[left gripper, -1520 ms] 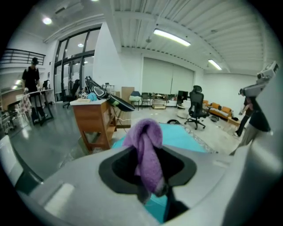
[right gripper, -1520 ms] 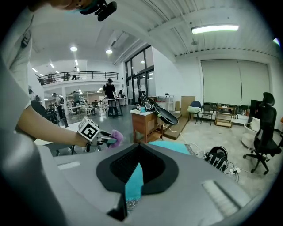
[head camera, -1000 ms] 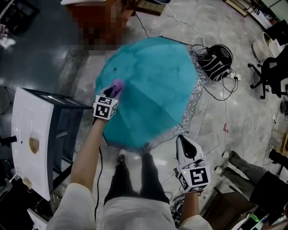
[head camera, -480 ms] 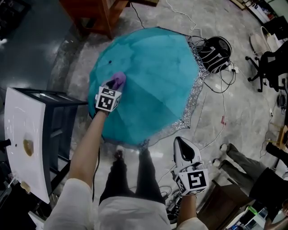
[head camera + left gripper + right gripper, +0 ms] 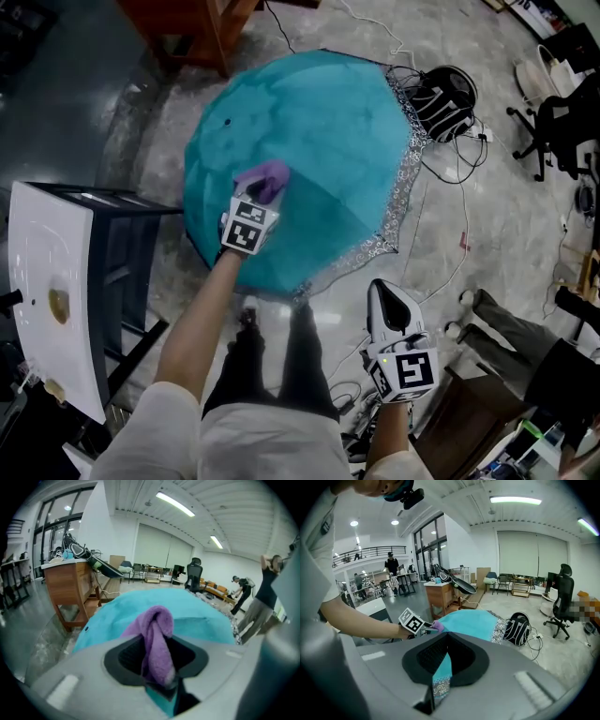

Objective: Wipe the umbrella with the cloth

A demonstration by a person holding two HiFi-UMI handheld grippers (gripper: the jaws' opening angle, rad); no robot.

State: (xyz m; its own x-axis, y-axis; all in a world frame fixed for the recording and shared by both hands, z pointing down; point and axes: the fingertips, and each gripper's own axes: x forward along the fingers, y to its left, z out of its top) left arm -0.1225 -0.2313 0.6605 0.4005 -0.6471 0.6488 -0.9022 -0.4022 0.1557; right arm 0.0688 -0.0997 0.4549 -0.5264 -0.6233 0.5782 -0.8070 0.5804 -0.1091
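The grey polished floor (image 5: 506,216) fills my head view, and on it rests the teal open umbrella with a silver patterned trim (image 5: 319,112), canopy up, its rim towards my feet. A white tabletop (image 5: 47,262) stands to my left, well apart from the canopy, and a black-and-white striped bag (image 5: 450,112) lies just beside the far right rim among loose cables.

My right claw (image 5: 382,292) hangs at the near rim. In the right gripper view its jaws are closed on a strip of the umbrella's teal fabric with the patterned edge (image 5: 439,677), so I judge it is steadying the canopy.

My left claw (image 5: 261,195) is out over the canopy, jaws clamped on the purple fluffy cloth (image 5: 266,176), which bunches up between them in the left gripper view (image 5: 158,639). The cloth is pressed on the canopy's near-left part, below and right of the small dark tip (image 5: 227,122).

From the cloth, most of the canopy lies ahead and to the right, away from me, and the panel seams run out from that tip towards the rim. The left claw is the nearer one, already touching, so I would guess the next stroke follows a seam outward
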